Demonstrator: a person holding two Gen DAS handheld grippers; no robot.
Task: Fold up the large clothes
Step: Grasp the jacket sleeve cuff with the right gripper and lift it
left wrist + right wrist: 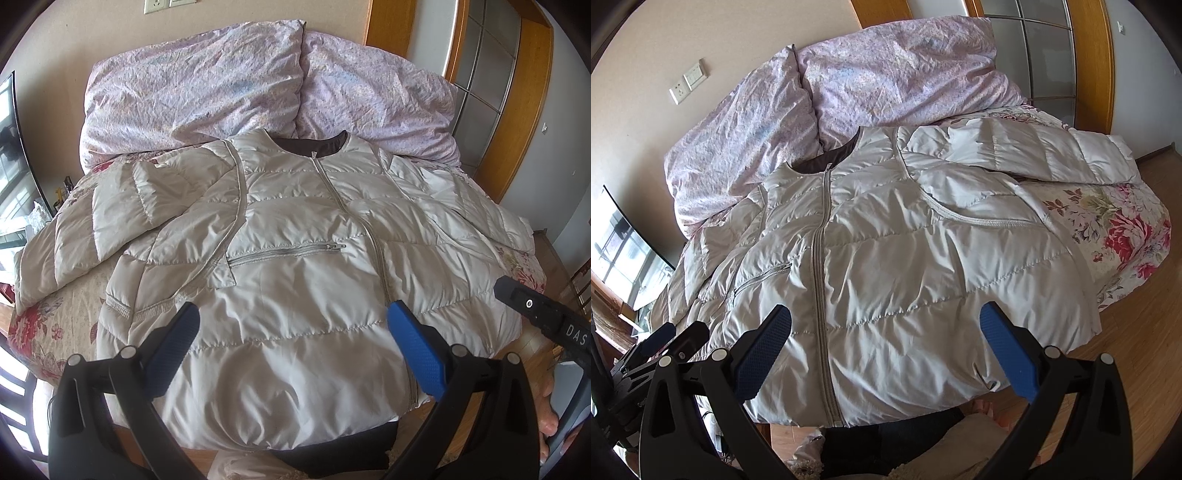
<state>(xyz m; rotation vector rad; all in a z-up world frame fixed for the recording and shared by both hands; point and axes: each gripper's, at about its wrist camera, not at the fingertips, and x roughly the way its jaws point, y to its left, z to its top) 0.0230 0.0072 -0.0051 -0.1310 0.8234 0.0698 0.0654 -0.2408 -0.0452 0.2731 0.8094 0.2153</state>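
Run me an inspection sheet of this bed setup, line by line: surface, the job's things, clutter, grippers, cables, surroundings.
Surface: bed with floral cover, bare at its right side.
Job's things: pale quilted jacket front up, zipped, hem over the near edge; one sleeve spread left, other sleeve spread right.
Clutter: lilac duvet bunched beyond the collar.
Grippers: left gripper open above the hem, holding nothing; right gripper open, holding nothing.
Cables: nothing seen.
Surroundings: wall socket, wooden door frame, wood floor.
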